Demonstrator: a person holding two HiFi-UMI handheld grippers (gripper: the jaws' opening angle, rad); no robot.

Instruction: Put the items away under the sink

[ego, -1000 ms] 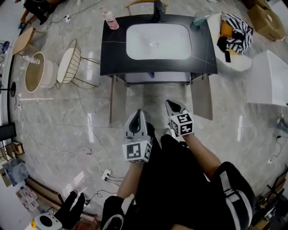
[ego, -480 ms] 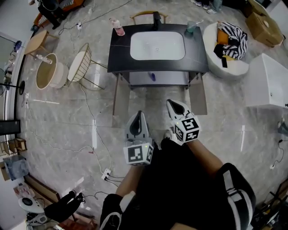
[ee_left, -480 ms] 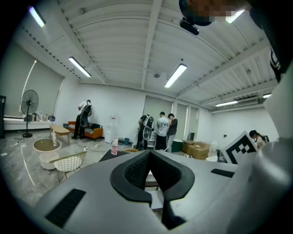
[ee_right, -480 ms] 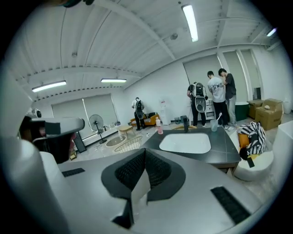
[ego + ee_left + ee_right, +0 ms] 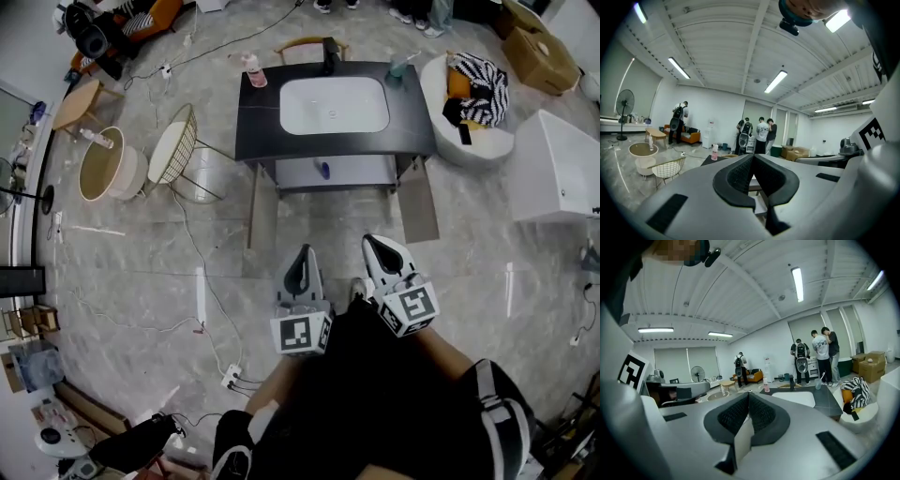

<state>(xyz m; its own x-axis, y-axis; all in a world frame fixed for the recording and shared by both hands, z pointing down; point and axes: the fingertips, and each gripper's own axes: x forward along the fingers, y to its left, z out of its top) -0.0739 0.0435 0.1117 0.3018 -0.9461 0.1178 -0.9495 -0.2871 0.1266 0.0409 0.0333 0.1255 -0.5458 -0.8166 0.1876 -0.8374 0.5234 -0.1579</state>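
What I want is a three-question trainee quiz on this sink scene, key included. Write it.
1. True or false: both cabinet doors under the sink stand open.
2. Where does the pink bottle stand? A) on the black countertop, to the sink's left in the head view; B) inside the sink; C) on the floor.
3. Fill in: the left gripper and the right gripper both have jaws ____, with nothing between them.
Key: 1 true; 2 A; 3 shut.
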